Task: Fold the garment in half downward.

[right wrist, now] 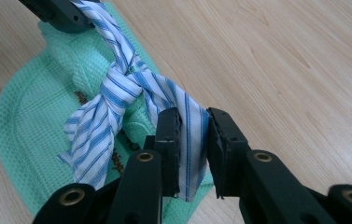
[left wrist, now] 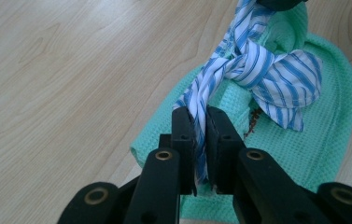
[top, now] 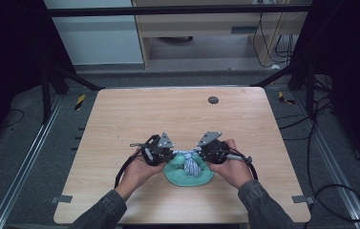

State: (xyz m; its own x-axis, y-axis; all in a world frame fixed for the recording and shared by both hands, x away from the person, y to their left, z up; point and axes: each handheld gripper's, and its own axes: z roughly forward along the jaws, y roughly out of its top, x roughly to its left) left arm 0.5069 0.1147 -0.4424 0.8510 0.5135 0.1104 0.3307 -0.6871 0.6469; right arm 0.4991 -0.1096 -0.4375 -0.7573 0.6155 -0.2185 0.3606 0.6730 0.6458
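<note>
Bench: your wooden bench (top: 134,119) carries everything; both of your hands work at its near middle, close together.
Green cloth: the green waffle cloth (top: 180,177) lies flat on the bench between your hands, its rounded edge towards you. The left claw view (left wrist: 299,154) shows it under the strip.
Striped strip: the blue-and-white striped strip (top: 190,163) runs from one claw to the other above the green cloth, with a knot in its middle (left wrist: 248,63) and a loose tail hanging down onto the cloth (right wrist: 92,140).
Left claw: your left claw (top: 164,151) is closed tight on one end of the strip; the left claw view shows its jaws pressed on the fabric (left wrist: 200,123).
Right claw: your right claw (top: 205,153) grips the other end; in the right claw view (right wrist: 193,121) the fabric lies against one jaw, with a small gap at the other.
</note>
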